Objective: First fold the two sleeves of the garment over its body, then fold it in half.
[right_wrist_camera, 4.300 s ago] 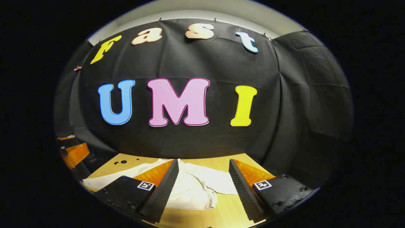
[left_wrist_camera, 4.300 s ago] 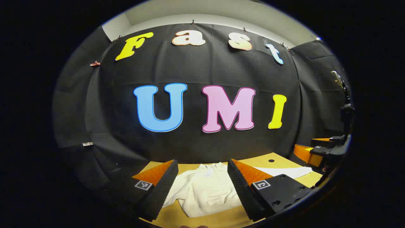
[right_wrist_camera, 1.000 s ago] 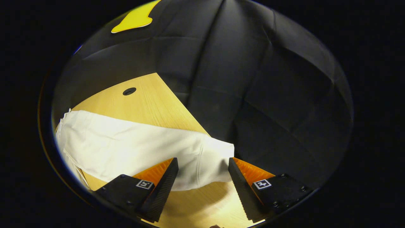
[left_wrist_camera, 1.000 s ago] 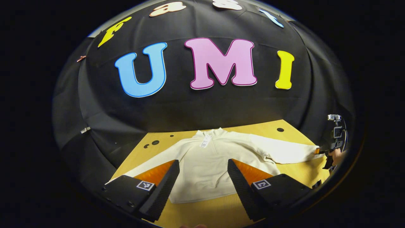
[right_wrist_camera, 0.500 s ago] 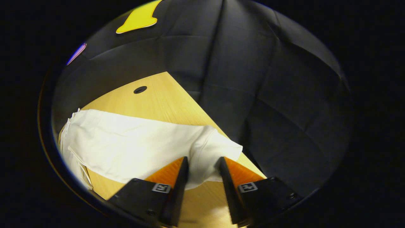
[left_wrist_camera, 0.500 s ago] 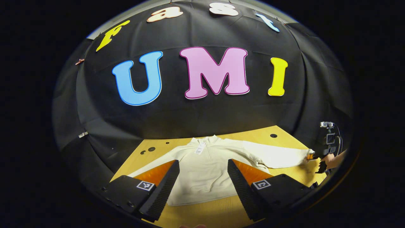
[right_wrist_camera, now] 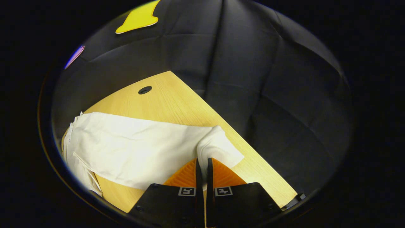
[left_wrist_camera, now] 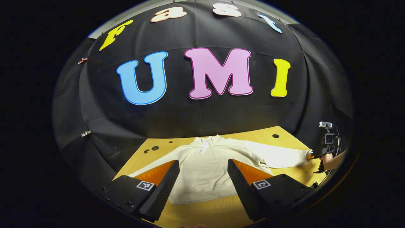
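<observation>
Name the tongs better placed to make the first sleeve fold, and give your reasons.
Right. The right tongs are shut on the sleeve cuff at the table edge, ready to carry it over the garment body. The left tongs hang open above that body, gripping nothing.

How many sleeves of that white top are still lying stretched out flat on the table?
2. One sleeve stretches out behind the left gripper. The other sleeve stretches the opposite way, and the right gripper is shut on its cuff. Neither is folded over the body yet.
</observation>
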`<action>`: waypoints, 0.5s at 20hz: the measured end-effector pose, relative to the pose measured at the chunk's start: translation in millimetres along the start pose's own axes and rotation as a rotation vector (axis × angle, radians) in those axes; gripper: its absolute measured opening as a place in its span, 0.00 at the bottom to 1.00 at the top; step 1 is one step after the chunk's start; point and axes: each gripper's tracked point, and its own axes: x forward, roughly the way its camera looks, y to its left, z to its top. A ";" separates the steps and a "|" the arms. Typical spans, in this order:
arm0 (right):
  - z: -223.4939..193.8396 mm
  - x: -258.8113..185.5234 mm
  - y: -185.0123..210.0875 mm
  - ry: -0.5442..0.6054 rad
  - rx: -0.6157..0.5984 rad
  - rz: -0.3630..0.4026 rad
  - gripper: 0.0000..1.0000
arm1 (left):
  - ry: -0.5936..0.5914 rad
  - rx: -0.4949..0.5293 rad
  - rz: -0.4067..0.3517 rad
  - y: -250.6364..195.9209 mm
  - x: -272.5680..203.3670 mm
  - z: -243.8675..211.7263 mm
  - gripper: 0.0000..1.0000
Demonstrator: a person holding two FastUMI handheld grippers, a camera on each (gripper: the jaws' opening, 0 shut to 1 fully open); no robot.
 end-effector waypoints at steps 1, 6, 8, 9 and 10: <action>-1.0 -3.7 3.9 0.009 0.010 0.010 0.13 | -0.002 -0.003 -0.001 2.0 1.1 0.8 0.97; 15.5 -32.5 26.5 -0.015 -0.010 0.054 0.07 | -0.018 -0.030 0.006 15.3 -0.2 4.1 0.97; 24.5 -47.0 40.6 -0.038 -0.057 0.071 0.07 | -0.017 -0.046 0.009 22.5 -1.9 1.1 0.97; 30.1 -53.6 49.8 -0.046 -0.067 0.083 0.07 | -0.016 -0.055 0.011 27.1 -2.6 0.3 0.97; 36.9 -58.5 59.4 -0.055 -0.070 0.093 0.07 | -0.016 -0.063 0.015 32.4 -3.0 0.3 0.97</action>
